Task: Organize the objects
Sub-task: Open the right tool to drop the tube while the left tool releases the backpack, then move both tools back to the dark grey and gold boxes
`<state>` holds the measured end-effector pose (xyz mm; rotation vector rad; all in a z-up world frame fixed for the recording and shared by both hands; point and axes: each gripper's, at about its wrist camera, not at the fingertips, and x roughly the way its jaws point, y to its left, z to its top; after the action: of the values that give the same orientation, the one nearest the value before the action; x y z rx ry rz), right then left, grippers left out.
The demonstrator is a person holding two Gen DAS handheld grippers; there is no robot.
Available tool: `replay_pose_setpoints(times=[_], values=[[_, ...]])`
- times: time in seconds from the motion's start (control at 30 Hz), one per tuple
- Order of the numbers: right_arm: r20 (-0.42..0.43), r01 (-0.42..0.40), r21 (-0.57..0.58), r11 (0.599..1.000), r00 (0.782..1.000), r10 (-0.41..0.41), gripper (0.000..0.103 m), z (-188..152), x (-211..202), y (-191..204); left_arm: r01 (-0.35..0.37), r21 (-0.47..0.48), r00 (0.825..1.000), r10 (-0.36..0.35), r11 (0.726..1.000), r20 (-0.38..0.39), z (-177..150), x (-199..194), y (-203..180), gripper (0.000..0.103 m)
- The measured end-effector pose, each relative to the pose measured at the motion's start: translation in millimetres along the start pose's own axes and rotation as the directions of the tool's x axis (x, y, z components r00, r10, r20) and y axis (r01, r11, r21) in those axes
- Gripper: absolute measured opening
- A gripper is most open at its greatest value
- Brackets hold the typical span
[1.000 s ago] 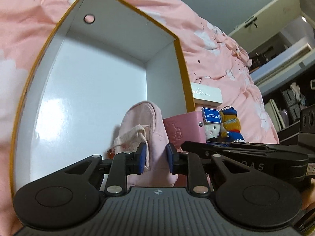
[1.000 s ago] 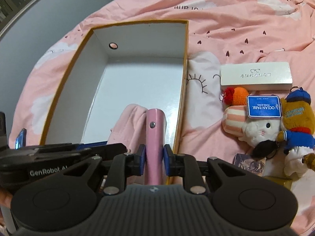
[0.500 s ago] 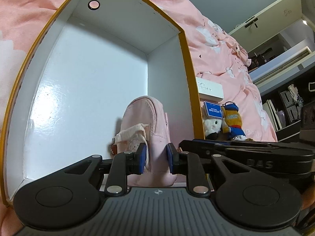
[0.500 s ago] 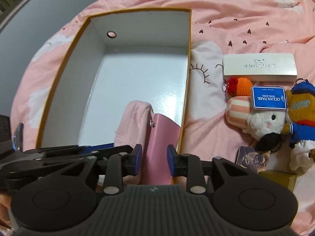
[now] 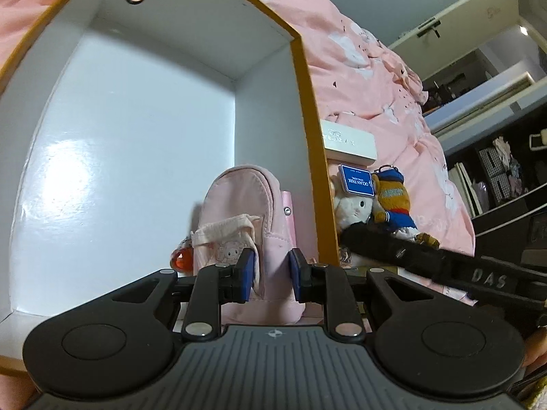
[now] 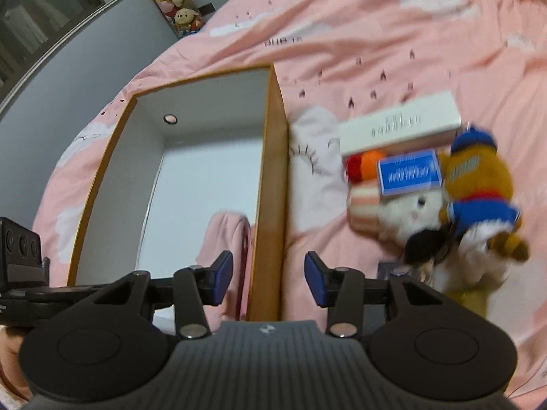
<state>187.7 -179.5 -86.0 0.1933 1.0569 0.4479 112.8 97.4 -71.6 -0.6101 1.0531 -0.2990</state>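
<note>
Layout: 1 open box on the bedspread, loose items to its right.

Inside the box, a pouch stands at the near end, with a wallet between it and the right wall. Outside that wall, on the bedspread, a flat case lies farthest back; 2 plush toys lie in front of it, the rabbit on the left and touching the bear on the right. A tag lies on the rabbit.
</note>
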Motion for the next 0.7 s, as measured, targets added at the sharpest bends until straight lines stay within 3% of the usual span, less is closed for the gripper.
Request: replay_pose_setpoints(times=[0.2, 0.33, 0.7], values=[[-0.027, -0.039, 0.041, 0.998, 0.999, 0.040, 0.049, -9.0, 10.3, -7.7, -0.047, 0.015, 0.998, 0.048, 0.999, -0.033, -0.6, 13.1, 1.3, 0.025], [-0.034, -0.054, 0.046, 0.997, 0.998, 0.056, 0.050, -11.4, 14.0, -10.2, -0.054, 0.018, 0.998, 0.055, 0.998, -0.036, -1.3, 12.9, 2.0, 0.034], [0.026, -0.059, 0.018, 0.998, 0.998, 0.058, 0.072, -12.9, 1.9, -13.1, -0.075, 0.053, 0.997, 0.075, 0.996, 0.007, -8.1, 3.9, -5.3, 0.057]])
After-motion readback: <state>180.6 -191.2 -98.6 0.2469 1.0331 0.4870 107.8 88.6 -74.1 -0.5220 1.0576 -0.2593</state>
